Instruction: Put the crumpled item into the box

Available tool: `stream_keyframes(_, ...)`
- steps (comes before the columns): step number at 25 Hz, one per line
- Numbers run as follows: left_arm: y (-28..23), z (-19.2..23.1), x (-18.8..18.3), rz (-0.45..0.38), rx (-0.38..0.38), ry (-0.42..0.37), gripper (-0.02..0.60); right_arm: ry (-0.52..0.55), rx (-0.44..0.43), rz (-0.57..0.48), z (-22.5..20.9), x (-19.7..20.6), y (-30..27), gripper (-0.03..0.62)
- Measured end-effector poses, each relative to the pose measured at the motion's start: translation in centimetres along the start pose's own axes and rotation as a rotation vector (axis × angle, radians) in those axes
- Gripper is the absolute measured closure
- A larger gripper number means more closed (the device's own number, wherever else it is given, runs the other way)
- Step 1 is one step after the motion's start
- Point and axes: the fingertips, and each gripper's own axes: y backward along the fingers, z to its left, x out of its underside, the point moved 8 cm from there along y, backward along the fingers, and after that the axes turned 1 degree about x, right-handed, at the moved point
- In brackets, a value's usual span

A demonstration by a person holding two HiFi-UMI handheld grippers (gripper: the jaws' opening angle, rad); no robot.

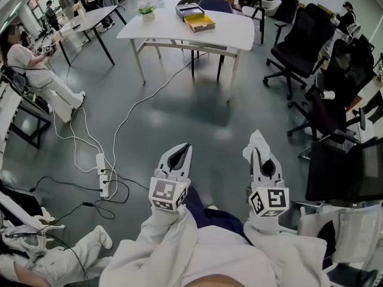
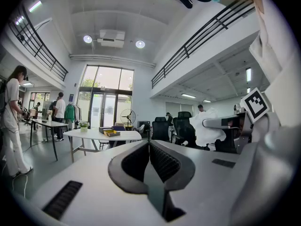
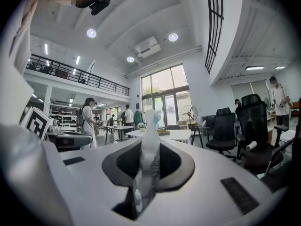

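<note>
My right gripper [image 1: 259, 156] is shut on a white crumpled item [image 1: 258, 142], which sticks out past the jaw tips. In the right gripper view the crumpled item [image 3: 149, 149] stands pinched between the dark pads. My left gripper [image 1: 181, 152] is held beside it, jaws together with nothing in them; its pads [image 2: 162, 161] meet in the left gripper view, where the crumpled item [image 2: 210, 127] shows at the right. The open box [image 1: 194, 15], grey and yellow, lies on a white table [image 1: 221, 31] far ahead across the floor. Both grippers are held up at chest height, far from the box.
Black office chairs [image 1: 302, 40] stand at the right. A white cable and a power strip [image 1: 103, 171] lie on the grey floor at the left. A small plant [image 1: 146, 11] stands on the white table. People are at the far left tables. A seated person [image 1: 27, 70] is at the left.
</note>
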Motion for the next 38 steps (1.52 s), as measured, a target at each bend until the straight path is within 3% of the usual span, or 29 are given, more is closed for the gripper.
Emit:
stream_keyframes(9,0.9,-1.6,0.5,0.012,0.045,0.009,0.56,-0.055,-0.029,0.018,-0.2,0.8,1.9,0.526)
stream_keyframes(20,1.7,-1.7,2.1,0.049,0.021,0.056,0.56,-0.106,-0.077,0.05,0.0,2.2,1.7,0.526)
stream_keyframes(29,-4.4,1.4,2.0,0.035,0.05,0.044,0.56,-0.103,-0.061,0.044,-2.4,2.5,-4.2,0.526)
stream_keyframes(38,-15.3,10.3,-0.8,0.023,0.082,0.012,0.56,-0.123,-0.047,0.024,-3.5,0.3,-16.9,0.526)
